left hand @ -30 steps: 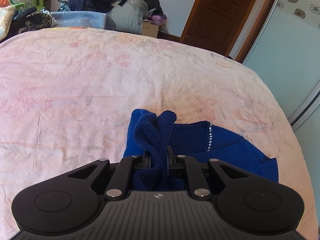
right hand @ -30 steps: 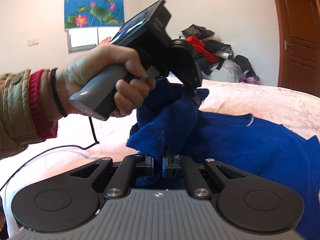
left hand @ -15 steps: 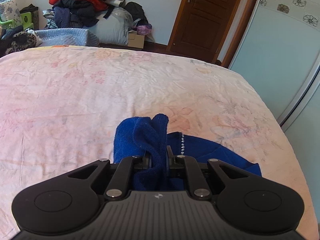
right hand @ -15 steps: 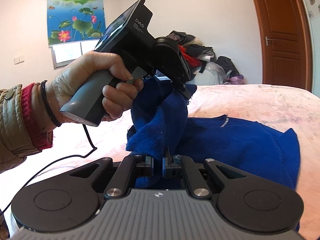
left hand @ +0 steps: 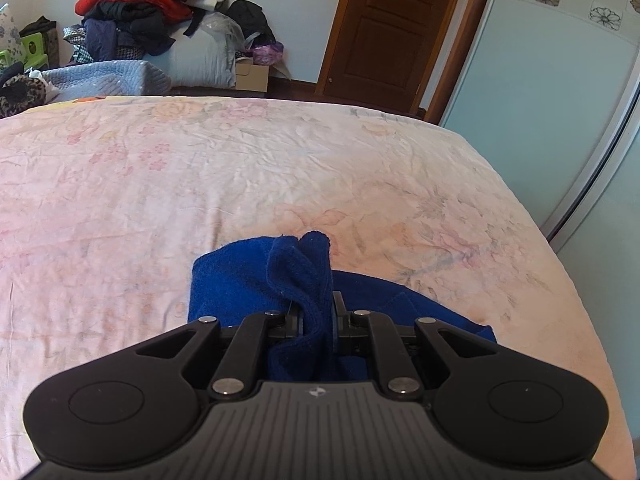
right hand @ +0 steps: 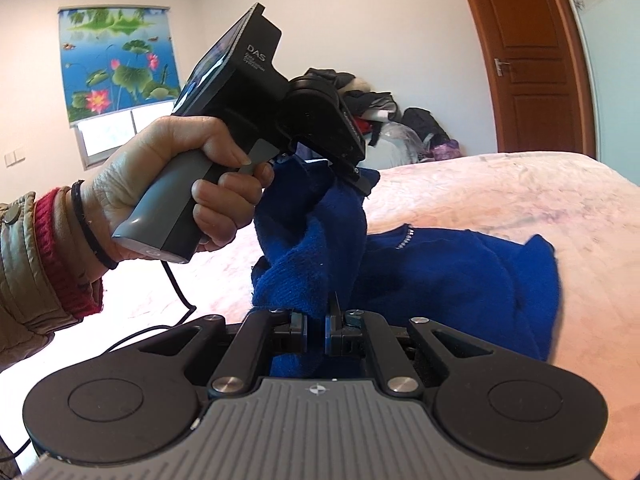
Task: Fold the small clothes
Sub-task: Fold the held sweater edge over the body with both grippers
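A small royal-blue knit garment (left hand: 256, 280) hangs between both grippers above the pink floral bedspread (left hand: 200, 184). My left gripper (left hand: 316, 314) is shut on a bunched fold of its edge, which sticks up past the fingers. In the right wrist view my right gripper (right hand: 317, 322) is shut on another bunch of the blue garment (right hand: 460, 280). There, a hand (right hand: 168, 192) holds the left gripper (right hand: 358, 182) just above and ahead, its jaws pinching the cloth. The rest of the garment trails right onto the bed, with a line of small studs (right hand: 406, 238) showing.
A heap of clothes and bags (left hand: 152, 28) lies on the floor past the bed's far edge, near a brown door (left hand: 384, 28). A pale wardrobe panel (left hand: 560, 92) runs along the bed's right side. A cable (right hand: 176, 300) drops from the left gripper's handle.
Both grippers have carried the gripped edge across the bed; less of the garment shows beyond the left fingers, and its trailing part has drawn in and bunched up. Both views have rolled slightly.
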A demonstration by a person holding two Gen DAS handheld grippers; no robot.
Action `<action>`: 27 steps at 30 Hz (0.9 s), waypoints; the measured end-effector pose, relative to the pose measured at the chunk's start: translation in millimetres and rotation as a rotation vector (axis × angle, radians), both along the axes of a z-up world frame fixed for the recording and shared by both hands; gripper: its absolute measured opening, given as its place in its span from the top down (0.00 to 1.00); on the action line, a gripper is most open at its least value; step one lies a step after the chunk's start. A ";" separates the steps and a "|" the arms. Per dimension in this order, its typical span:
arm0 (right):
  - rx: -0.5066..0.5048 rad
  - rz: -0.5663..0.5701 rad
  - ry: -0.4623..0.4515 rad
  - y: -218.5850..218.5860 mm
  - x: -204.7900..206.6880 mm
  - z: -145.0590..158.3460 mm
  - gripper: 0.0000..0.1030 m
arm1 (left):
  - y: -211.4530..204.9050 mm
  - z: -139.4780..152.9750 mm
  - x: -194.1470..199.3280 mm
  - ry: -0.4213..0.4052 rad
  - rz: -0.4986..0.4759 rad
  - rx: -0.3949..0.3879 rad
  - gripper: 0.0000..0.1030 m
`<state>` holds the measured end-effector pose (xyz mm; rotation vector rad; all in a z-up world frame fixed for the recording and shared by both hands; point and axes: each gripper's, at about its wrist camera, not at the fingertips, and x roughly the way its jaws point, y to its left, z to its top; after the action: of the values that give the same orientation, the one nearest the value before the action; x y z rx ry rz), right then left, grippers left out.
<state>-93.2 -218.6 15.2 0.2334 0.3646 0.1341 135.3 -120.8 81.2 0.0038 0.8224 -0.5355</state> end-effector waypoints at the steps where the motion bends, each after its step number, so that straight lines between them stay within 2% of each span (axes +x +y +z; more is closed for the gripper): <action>1: 0.006 -0.004 0.000 -2.1 -0.4 -1.2 0.91 | -3.1 -0.6 -0.7 0.000 -0.003 0.006 0.89; 27: 0.081 -0.108 0.033 -24.4 -15.7 -13.0 0.91 | -65.9 -20.6 -8.5 0.022 -0.053 0.092 0.89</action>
<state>-108.9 -243.0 2.3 0.3346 0.3787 0.0390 126.8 -186.7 60.6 0.1050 0.8703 -0.5483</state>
